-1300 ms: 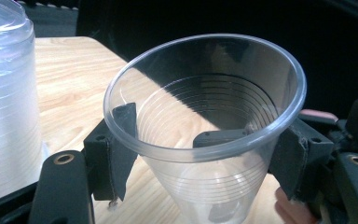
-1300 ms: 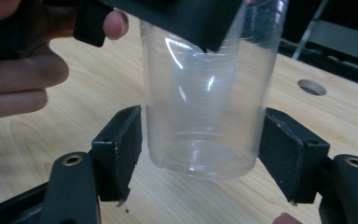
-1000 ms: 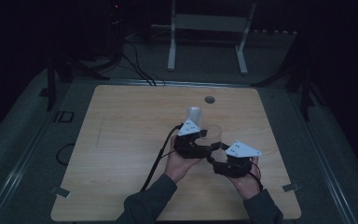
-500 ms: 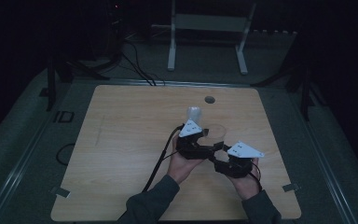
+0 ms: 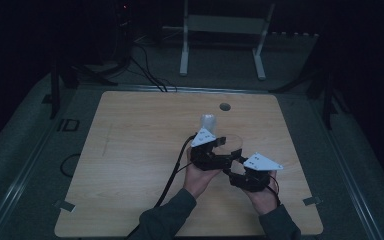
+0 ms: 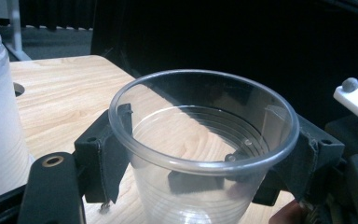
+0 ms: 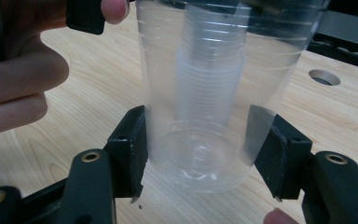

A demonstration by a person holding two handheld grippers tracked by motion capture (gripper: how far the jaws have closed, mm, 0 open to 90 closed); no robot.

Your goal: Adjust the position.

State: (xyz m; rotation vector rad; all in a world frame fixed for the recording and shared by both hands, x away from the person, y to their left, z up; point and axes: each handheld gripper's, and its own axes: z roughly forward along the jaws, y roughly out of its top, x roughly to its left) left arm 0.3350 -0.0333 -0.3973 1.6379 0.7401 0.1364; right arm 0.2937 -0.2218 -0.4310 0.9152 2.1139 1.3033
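Clear cup upright on table, right of centre, between both grippers. Right gripper clamped on cup's lower wall, pads pressing both sides near base. Left gripper straddles cup just under rim; jaws have just been opening then easing in, pads at wall, real pinch hard to judge. Cup stack stands just beyond, showing through cup in right gripper view. No readable writing on cup.

Both hands meet low over the table, right tongs clamped, left tongs jaws spread wider after closing slightly.
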